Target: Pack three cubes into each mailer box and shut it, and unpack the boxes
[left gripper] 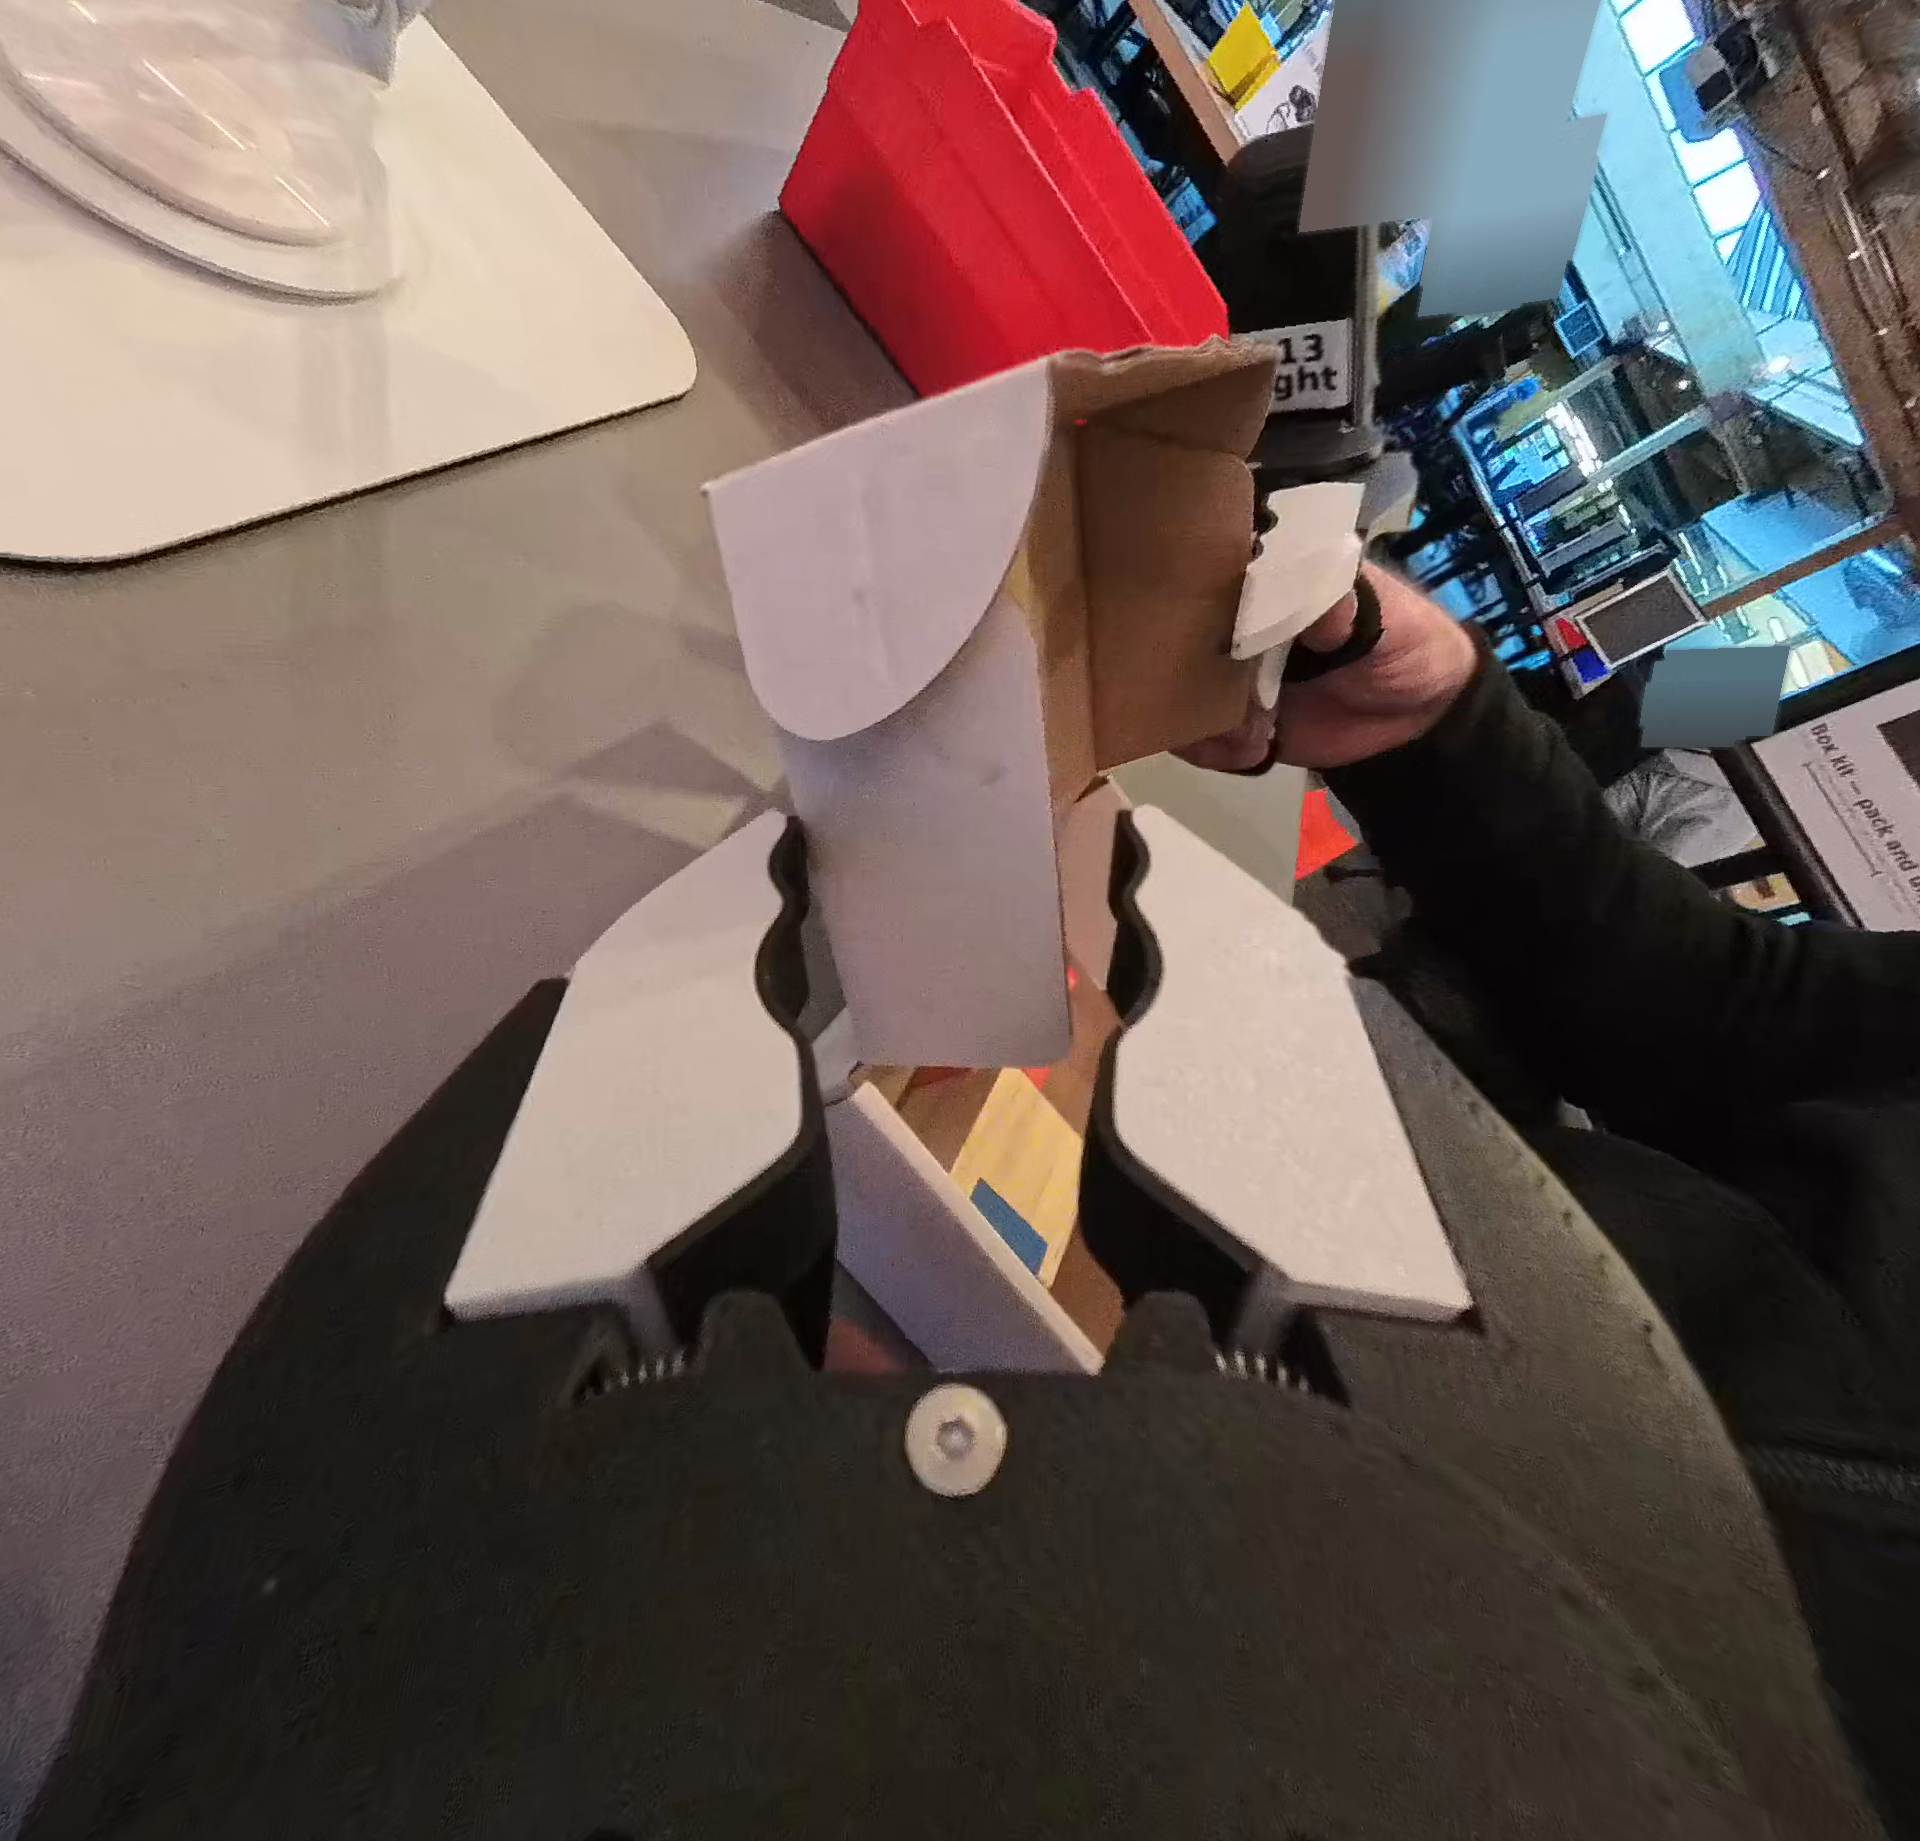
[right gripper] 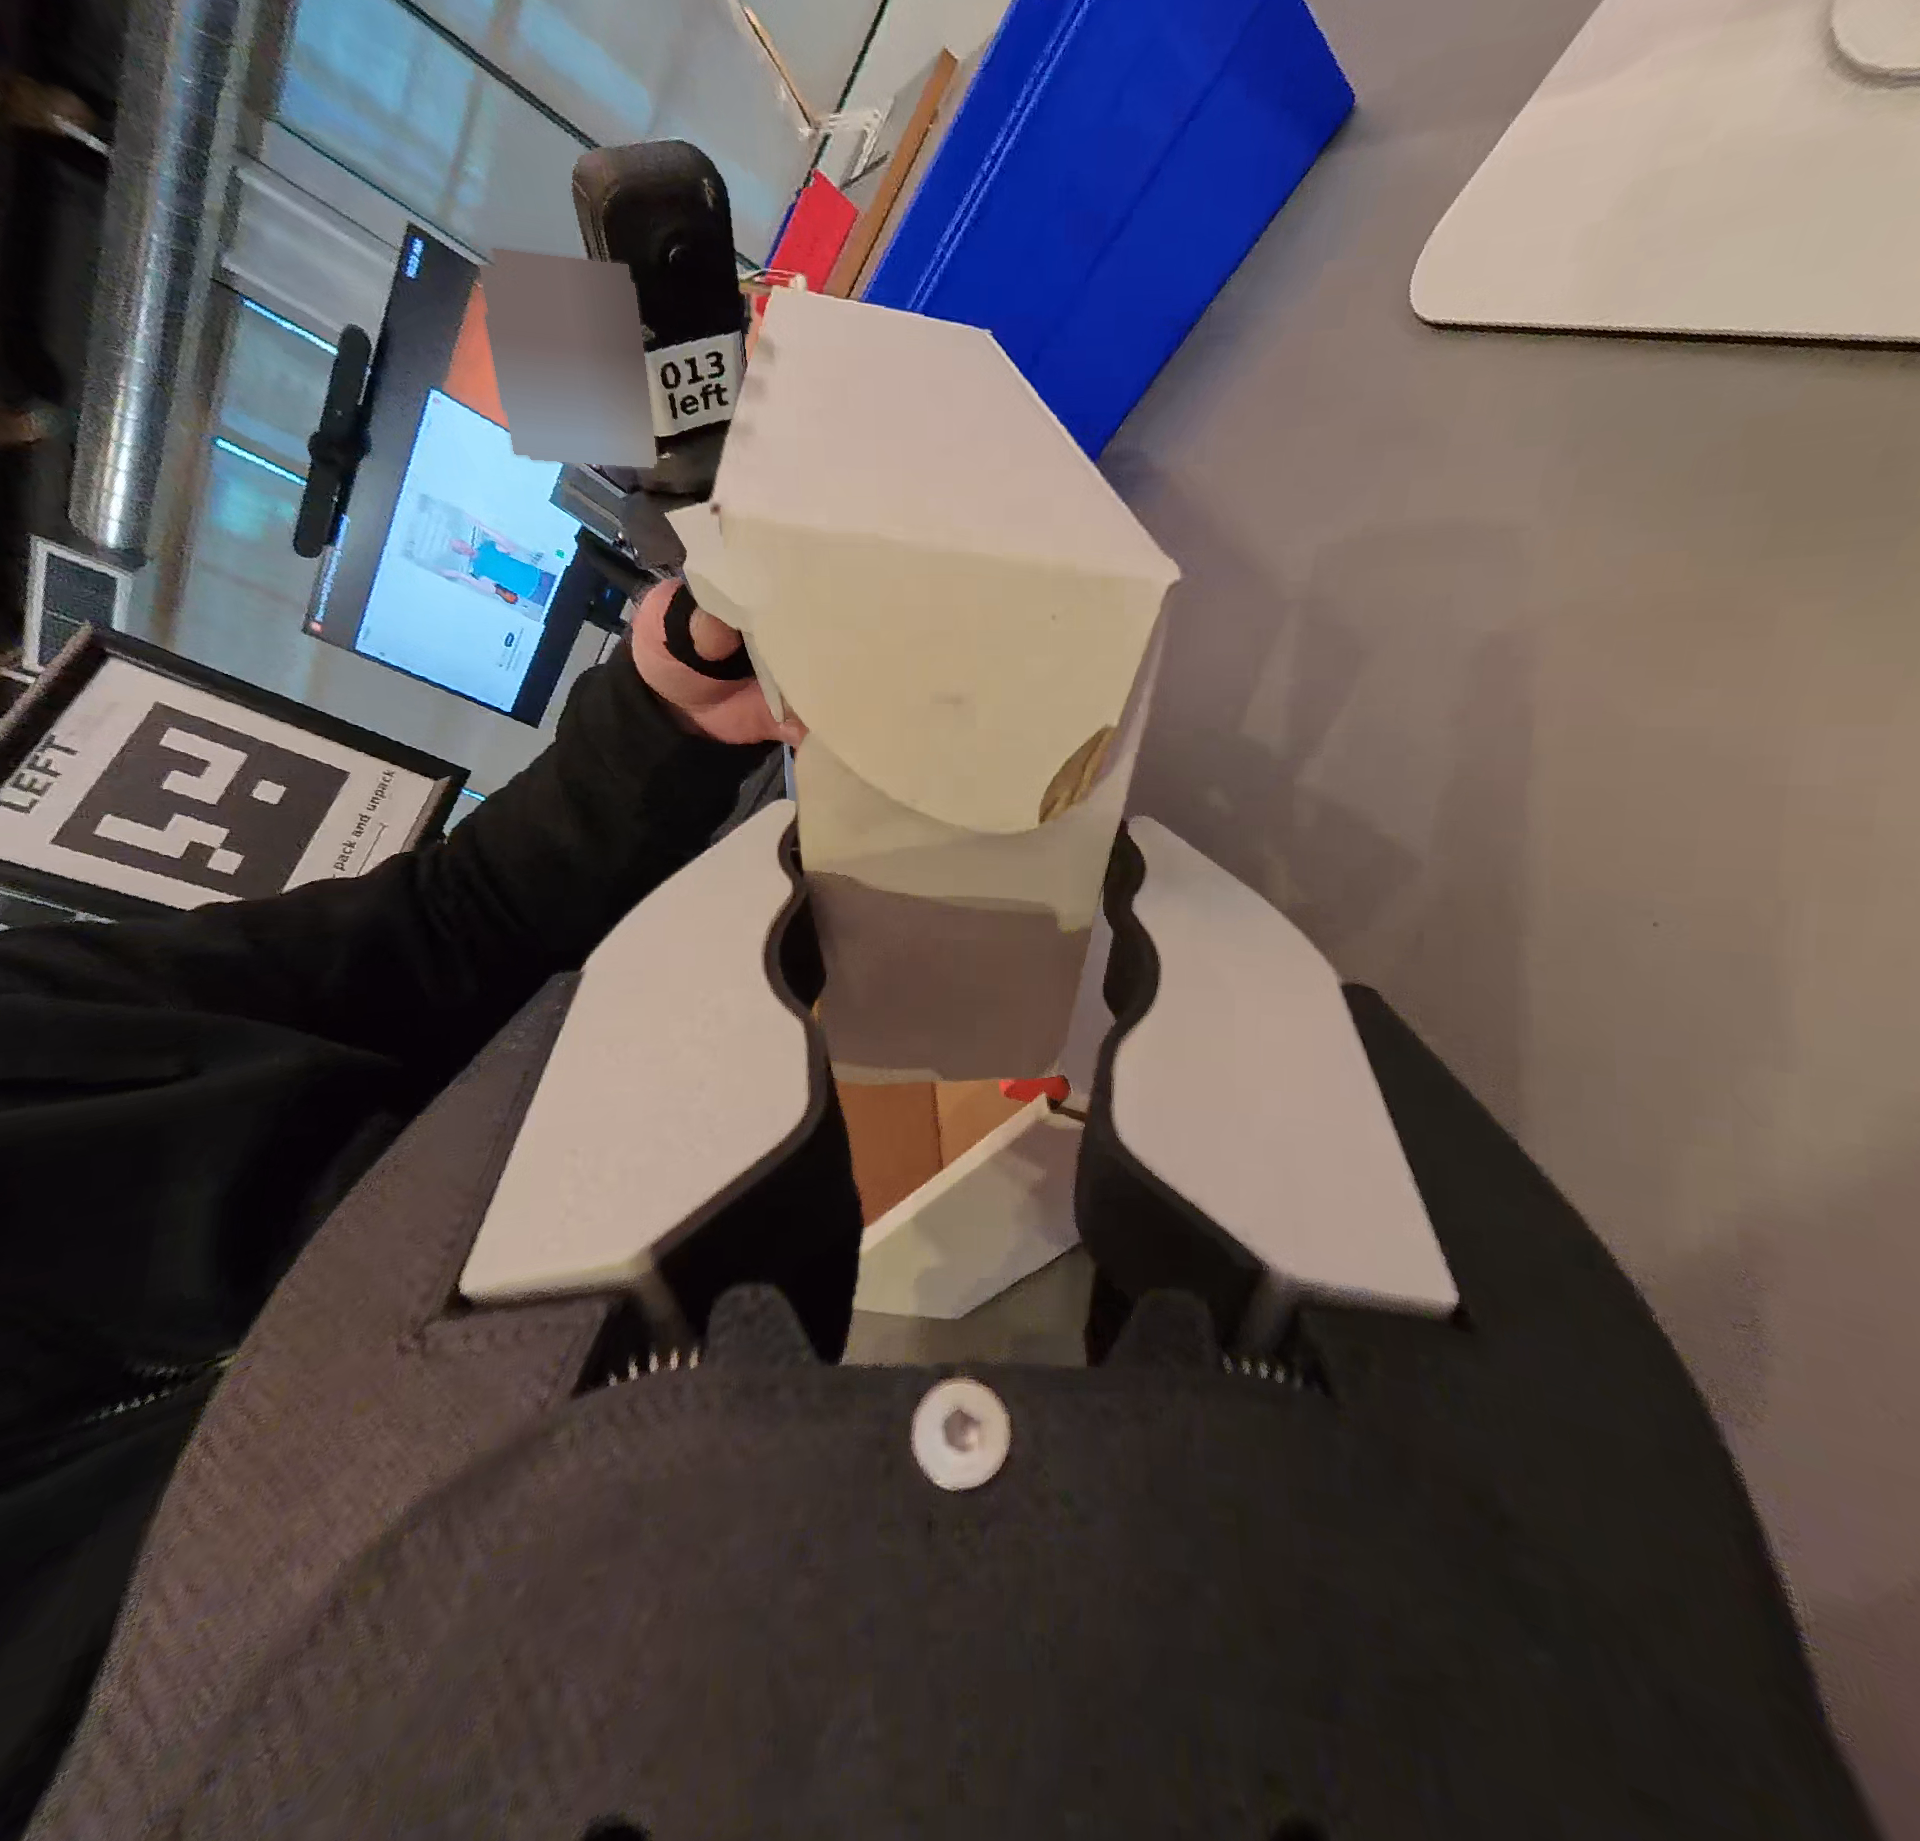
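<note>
Here the left gripper [left gripper: 956, 918] has its jaws closed part-way onto the end of a small white corrugated-cardboard mailer box [left gripper: 935, 856], both inner faces touching the box walls. The right gripper [right gripper: 961, 934] grips the opposite end in the same manner; in the left wrist view its white fingertips [left gripper: 1299, 586] lie against the brown inner face of a raised flap. The box is therefore held between the two grippers, clear of the grey worktop [left gripper: 364, 752], near its front edge.

Nearest the left camera, the box mouth is open, and a pale wooden cube with a blue face [left gripper: 1013, 1189] is visible inside; how many cubes it holds cannot be determined. Beyond it, a rounded white flap [left gripper: 873, 607] folds over the box wall.

Handling, as a judgement: the box is probably light, its panels stiff only along the folds and liable to bow under a hard squeeze. Grip on walls near corners or creases, not on loose flaps. The smooth white face may slip. Loose cubes may shift or fall out if the open mouth tilts downward.

Farther off, a red plastic bin [left gripper: 987, 191] stands in the left wrist view and a blue plastic bin [right gripper: 1122, 170] in the right wrist view. A white flat stand base [left gripper: 312, 389] rests on the worktop beyond.
</note>
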Demonstrator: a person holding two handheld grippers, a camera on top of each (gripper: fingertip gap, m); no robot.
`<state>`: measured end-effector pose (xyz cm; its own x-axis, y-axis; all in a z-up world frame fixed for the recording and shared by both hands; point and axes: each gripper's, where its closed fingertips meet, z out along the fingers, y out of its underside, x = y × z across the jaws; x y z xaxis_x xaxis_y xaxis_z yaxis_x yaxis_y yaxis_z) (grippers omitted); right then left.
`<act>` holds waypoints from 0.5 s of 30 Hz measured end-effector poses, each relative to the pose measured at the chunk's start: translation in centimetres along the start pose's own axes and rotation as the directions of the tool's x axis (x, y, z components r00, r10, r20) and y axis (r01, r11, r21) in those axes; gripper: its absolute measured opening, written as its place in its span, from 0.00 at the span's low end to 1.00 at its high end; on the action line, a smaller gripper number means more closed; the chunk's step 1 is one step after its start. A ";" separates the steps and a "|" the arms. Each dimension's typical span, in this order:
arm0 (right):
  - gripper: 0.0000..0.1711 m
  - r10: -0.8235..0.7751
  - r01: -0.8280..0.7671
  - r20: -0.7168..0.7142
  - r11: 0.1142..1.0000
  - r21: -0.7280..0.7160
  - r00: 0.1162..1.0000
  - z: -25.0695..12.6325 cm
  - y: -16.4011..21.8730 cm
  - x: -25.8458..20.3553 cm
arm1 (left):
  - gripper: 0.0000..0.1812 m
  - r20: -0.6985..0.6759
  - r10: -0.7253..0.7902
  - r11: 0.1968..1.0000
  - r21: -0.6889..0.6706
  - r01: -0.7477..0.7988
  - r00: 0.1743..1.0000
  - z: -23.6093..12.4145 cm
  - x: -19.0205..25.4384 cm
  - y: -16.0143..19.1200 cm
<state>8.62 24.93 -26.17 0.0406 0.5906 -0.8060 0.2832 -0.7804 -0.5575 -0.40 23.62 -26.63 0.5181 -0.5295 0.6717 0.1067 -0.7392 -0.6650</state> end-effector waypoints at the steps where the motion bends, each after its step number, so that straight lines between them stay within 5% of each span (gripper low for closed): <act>1: 0.30 -0.015 0.015 0.003 1.000 -0.003 1.000 0.0 0.0 -0.1 | 0.31 -0.003 0.009 1.000 0.001 -0.009 1.000 0.0 0.2 -0.1; 6: 0.31 -0.082 0.081 -0.031 0.997 -0.018 0.996 0.5 0.0 -0.7 | 0.32 0.031 0.077 0.997 0.003 -0.077 0.997 0.0 0.9 -0.2; 11: 0.31 -0.184 0.180 -0.124 0.983 -0.043 0.975 1.2 1.0 -1.3 | 0.34 0.247 0.281 0.959 -0.028 -0.284 0.927 0.0 0.8 0.6; 15: 0.31 -0.334 0.325 -0.194 0.943 -0.075 0.922 1.1 1.8 -1.6 | 0.32 0.250 0.357 0.931 -0.016 -0.365 0.900 -0.4 1.6 1.2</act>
<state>7.98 22.36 -26.13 0.1292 0.8450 -0.5189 0.3524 -0.5282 -0.7725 0.24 21.73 -26.23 0.7162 -0.6367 0.2857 -0.1029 -0.5014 -0.8591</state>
